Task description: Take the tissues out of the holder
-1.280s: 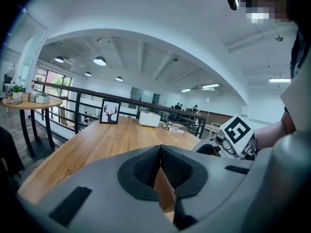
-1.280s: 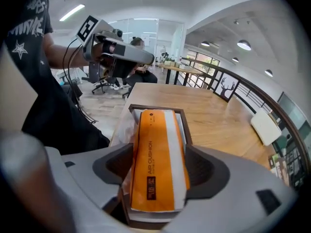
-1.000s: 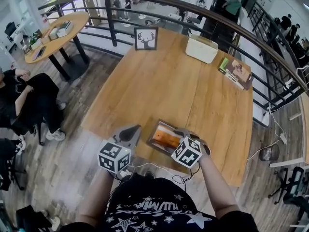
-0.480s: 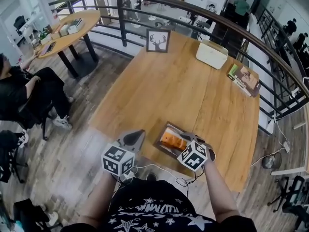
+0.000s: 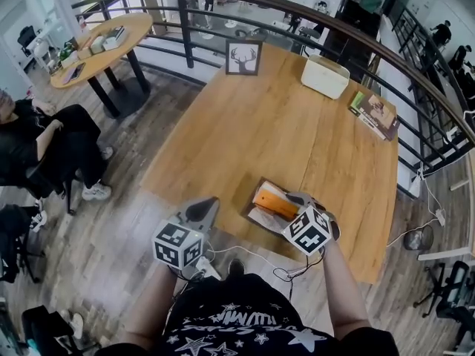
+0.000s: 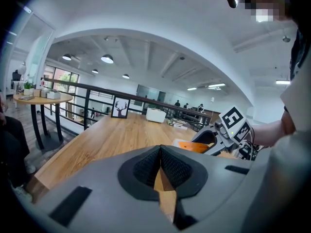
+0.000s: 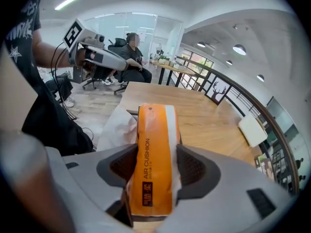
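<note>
A: State of right claw (image 7: 154,165)?
B: Closing on the orange rectangular tissue pack (image 7: 151,130); pads touch both its sides. The pack sits tilted at the dark holder tray (image 5: 249,201) on the wooden surface (image 5: 282,132).
A: Left claw (image 6: 160,166)?
B: Jaws together, empty.

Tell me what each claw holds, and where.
Right claw is closing on the orange tissue pack, pads on its long sides. Left claw is shut, empty.
</note>
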Action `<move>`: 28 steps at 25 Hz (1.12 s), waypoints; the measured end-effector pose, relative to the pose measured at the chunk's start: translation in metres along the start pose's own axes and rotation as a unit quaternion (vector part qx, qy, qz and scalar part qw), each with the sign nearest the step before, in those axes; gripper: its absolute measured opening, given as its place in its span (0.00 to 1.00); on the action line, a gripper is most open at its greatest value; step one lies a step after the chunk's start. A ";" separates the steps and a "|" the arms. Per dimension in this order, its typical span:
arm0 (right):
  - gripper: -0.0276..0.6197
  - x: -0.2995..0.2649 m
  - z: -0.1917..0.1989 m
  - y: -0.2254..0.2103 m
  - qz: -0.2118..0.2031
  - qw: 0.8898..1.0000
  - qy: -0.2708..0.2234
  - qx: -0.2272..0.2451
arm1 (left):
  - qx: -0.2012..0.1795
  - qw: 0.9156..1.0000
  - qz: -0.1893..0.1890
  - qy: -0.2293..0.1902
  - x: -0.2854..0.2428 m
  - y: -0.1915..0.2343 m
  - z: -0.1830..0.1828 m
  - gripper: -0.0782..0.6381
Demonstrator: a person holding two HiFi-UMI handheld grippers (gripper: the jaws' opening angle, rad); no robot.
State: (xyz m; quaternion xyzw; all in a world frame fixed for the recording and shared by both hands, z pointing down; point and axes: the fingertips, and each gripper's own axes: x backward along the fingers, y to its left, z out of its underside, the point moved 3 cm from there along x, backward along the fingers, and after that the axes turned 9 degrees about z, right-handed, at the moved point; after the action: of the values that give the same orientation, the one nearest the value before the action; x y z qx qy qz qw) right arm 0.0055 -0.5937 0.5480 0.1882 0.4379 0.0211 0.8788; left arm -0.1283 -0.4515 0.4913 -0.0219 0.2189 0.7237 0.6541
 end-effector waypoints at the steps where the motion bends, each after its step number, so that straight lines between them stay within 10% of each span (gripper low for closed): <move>1: 0.44 0.007 -0.003 -0.001 0.008 1.000 -0.005 -0.007 | 0.000 1.000 0.002 0.000 0.005 -0.001 0.000 0.13; 22: 0.44 0.136 -0.053 0.050 0.227 0.960 -0.086 -0.141 | -0.036 0.994 0.098 0.015 0.112 -0.029 0.019 0.13; 28: 0.44 0.168 -0.066 0.119 0.215 0.937 -0.131 -0.243 | -0.042 0.991 0.128 0.013 0.165 -0.043 0.041 0.13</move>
State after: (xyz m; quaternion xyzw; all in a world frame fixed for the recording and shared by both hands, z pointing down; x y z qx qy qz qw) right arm 0.0731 -0.4291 0.4253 0.0594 0.2491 0.2906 0.9219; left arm -0.1004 -0.2805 0.4633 -0.0307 0.1978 0.8095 0.5520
